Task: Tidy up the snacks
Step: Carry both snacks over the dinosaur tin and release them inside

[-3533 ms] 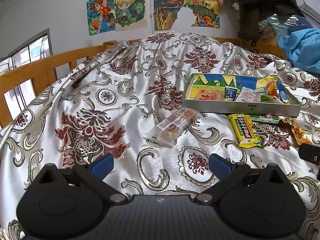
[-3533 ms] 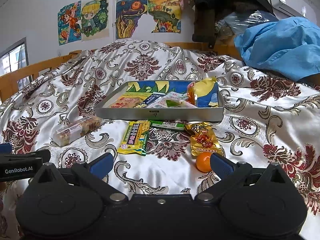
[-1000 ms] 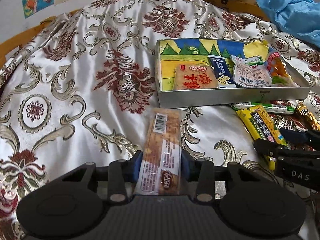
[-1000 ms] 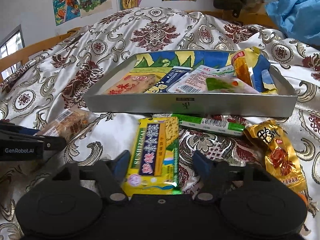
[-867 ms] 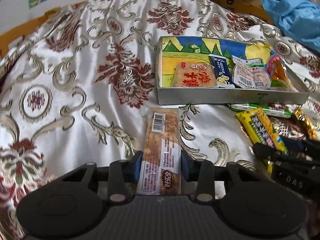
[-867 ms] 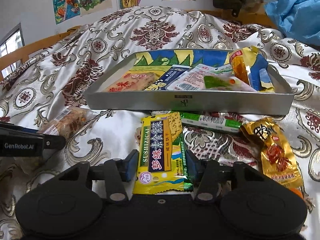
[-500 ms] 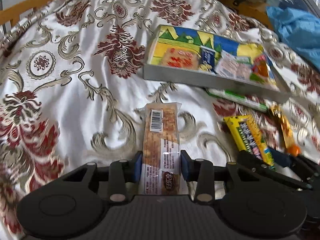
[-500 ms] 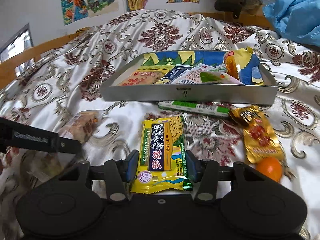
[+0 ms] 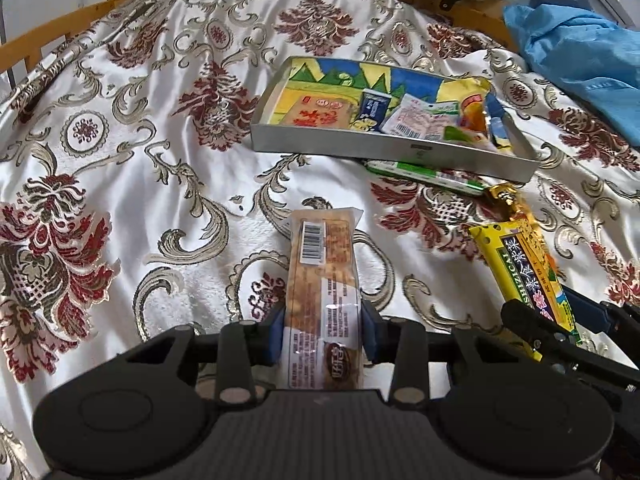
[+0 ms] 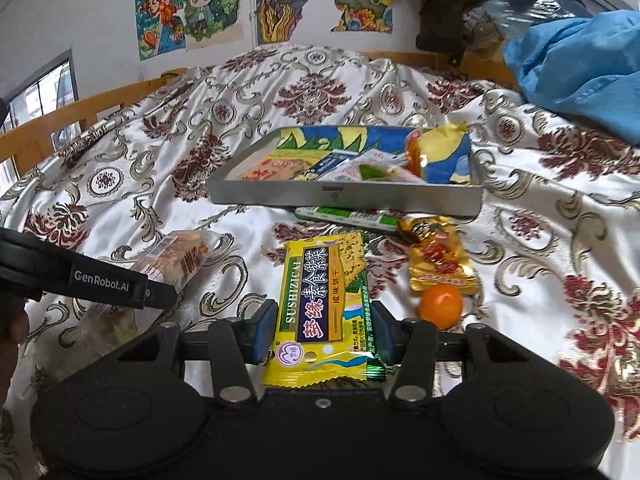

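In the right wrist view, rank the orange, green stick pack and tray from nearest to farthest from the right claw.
1. Orange, just right of the right claw.
2. Green stick pack, ahead, against the tray's front.
3. Tray, farthest, straight ahead.

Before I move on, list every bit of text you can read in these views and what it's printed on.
"SUSHIZICAI": yellow cracker packet, held in the right hand-held gripper.
"GenRobot.AI": side of the left hand-held gripper.
Chinese characters on the yellow cracker packet, gold packet and packets in the metal tray: not transcribed.
Clear-wrapped biscuit bar: barcode and print too small.
Green stick pack: unreadable.
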{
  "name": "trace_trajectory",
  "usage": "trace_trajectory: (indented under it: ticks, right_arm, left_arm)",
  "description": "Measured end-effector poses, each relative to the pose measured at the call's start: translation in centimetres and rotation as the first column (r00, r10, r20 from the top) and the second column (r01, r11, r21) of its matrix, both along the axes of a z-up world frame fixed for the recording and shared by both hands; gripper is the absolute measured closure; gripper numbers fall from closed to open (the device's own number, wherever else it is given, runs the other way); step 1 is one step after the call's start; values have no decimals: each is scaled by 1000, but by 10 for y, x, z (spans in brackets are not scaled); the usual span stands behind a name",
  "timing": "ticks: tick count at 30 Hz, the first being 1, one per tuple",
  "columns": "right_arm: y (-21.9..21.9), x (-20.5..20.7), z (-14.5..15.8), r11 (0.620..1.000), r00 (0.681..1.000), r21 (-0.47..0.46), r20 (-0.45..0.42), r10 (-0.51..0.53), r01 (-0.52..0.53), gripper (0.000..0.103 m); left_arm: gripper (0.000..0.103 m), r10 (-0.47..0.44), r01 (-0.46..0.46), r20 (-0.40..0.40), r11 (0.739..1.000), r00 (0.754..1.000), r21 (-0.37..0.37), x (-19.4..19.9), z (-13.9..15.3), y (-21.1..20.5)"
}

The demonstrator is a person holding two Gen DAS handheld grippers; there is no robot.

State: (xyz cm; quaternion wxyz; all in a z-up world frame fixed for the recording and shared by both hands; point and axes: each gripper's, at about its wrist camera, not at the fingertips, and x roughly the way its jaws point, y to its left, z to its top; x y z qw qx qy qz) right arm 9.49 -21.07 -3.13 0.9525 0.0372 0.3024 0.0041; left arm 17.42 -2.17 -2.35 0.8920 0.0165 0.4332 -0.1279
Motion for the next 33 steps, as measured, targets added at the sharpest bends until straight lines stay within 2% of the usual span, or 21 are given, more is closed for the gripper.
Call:
trace_trajectory:
  ticks: [9, 15, 25, 33]
  right_arm:
    - [-4, -15, 17, 1000, 998, 0, 63, -12, 13, 52]
    - [-16, 4, 32, 1000, 994, 1, 109, -22, 22, 52]
    - [-69, 107, 63, 998, 975, -26, 215, -58, 65, 52]
    - [-99, 200, 57, 995, 977, -57, 202, -74, 87, 52]
  left_arm:
    - [63, -11, 13, 73, 1000, 997, -21, -10, 23, -9]
    - [63, -17, 22, 128, 999, 992, -43, 13, 44, -26]
    - [63, 3, 17, 271, 997, 963, -71, 108, 75, -76]
    - [63, 32, -8, 286, 997, 958, -82, 187, 65, -103]
